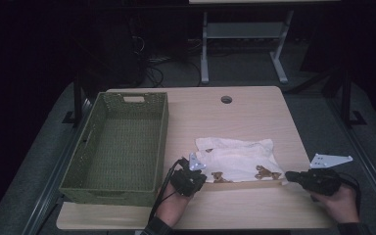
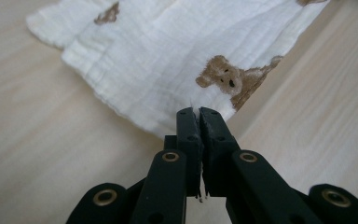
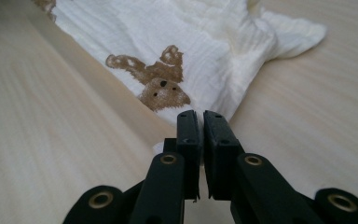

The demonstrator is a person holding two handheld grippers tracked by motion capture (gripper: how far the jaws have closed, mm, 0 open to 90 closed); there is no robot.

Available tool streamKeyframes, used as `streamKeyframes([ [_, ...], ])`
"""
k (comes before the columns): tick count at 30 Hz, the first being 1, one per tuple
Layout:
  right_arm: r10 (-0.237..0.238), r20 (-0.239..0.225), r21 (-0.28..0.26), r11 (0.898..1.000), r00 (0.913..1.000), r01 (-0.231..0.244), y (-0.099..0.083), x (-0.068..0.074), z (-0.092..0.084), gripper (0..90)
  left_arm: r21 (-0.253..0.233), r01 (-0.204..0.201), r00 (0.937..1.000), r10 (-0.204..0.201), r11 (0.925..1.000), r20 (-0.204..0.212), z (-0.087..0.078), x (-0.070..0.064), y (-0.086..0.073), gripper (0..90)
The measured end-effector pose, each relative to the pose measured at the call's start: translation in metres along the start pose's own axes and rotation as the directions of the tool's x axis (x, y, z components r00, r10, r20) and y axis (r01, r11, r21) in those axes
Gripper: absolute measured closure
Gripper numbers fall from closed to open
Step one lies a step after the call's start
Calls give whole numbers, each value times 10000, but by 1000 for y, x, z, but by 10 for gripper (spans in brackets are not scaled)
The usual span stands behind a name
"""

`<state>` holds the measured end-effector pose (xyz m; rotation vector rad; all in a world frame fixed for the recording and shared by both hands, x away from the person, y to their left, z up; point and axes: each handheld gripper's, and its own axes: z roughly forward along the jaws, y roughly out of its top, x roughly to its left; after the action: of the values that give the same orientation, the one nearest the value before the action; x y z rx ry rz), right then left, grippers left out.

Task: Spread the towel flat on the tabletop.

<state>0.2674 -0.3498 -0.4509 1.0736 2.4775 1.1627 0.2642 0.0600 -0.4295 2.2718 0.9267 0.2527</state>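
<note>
Left gripper (image 2: pixel 198 112) and right gripper (image 3: pixel 200 114), jaws pinched on cloth (image 1: pixel 240 164) near corners, probably for lifting toward basket (image 1: pixel 73 161) left.

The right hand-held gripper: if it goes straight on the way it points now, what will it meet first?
Most likely the bear-print cloth. The right hand-held gripper has its jaws closed at the cloth's near corner, perhaps already pinching it; that contact is hard to judge. Straight ahead lies more cloth on the table.
</note>
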Motion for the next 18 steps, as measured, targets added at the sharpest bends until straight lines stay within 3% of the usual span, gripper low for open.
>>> streamKeyframes([
  [5, -11, -288, 448, 9990, 9996, 24, -11, 10, 1, 848, 688, -78, 9996, 59, 9976, 271, 5, -4, -11, 858],
  [8, -56, -255, 642, 9979, 9997, 73, -14, 12, 3, 808, 913, -127, 9996, 104, 9957, 254, 11, -4, -12, 785],
  [13, -82, -166, 182, 9998, 9998, 85, -6, 9, 1, 713, 586, -130, 9999, 124, 9982, 103, 9, -1, -6, 662],
  [18, -202, 96, 202, 9996, 9998, 200, 7, 1, 8, 705, 329, -202, 9997, 206, 9993, -115, 13, 8, 6, 632],
])
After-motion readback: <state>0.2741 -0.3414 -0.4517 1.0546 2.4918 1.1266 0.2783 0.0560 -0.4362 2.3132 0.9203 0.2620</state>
